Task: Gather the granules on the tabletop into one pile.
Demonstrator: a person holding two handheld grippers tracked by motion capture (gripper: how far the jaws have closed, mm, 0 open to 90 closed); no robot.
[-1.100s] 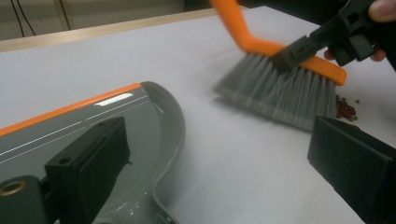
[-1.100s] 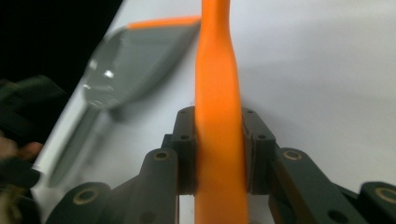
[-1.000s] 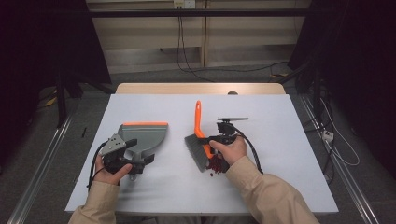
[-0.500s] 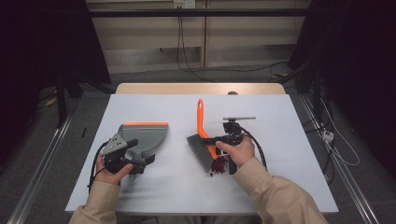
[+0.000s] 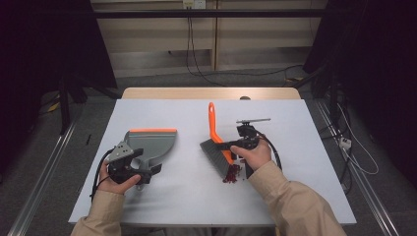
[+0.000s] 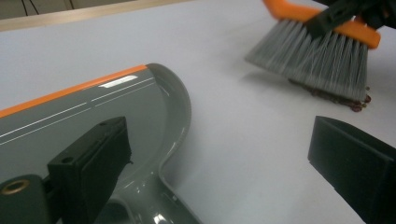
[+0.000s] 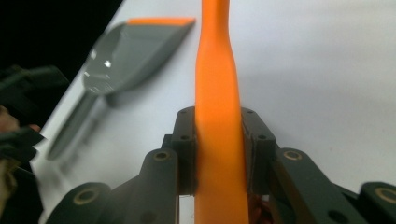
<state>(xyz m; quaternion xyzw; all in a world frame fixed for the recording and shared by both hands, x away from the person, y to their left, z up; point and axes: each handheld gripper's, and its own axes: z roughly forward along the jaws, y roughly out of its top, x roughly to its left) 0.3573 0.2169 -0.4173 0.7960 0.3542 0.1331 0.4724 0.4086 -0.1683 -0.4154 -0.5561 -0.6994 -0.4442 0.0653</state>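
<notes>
We are working on the small heap of dark red crumbs [image 5: 232, 173], which is lying on the white table [image 5: 305, 162] just in front of our right hand, touching the grey bristles of the brush [image 5: 217, 150]. The right gripper [image 7: 218, 140] is pinching the brush's orange handle between its jaws. Over the last second the brush has slid a little toward the far right and its bristles have come down onto the near edge of the crumbs, so we judge that the sweep is only now starting. The dustpan [image 5: 150, 142] is lying flat well to the left of the heap, its orange lip pointing away from us, in the same place as a second ago. The left gripper [image 6: 224, 163] is hovering at the pan's handle with its jaws spread wide, one on each side. We are probably going to need the pan closer.
</notes>
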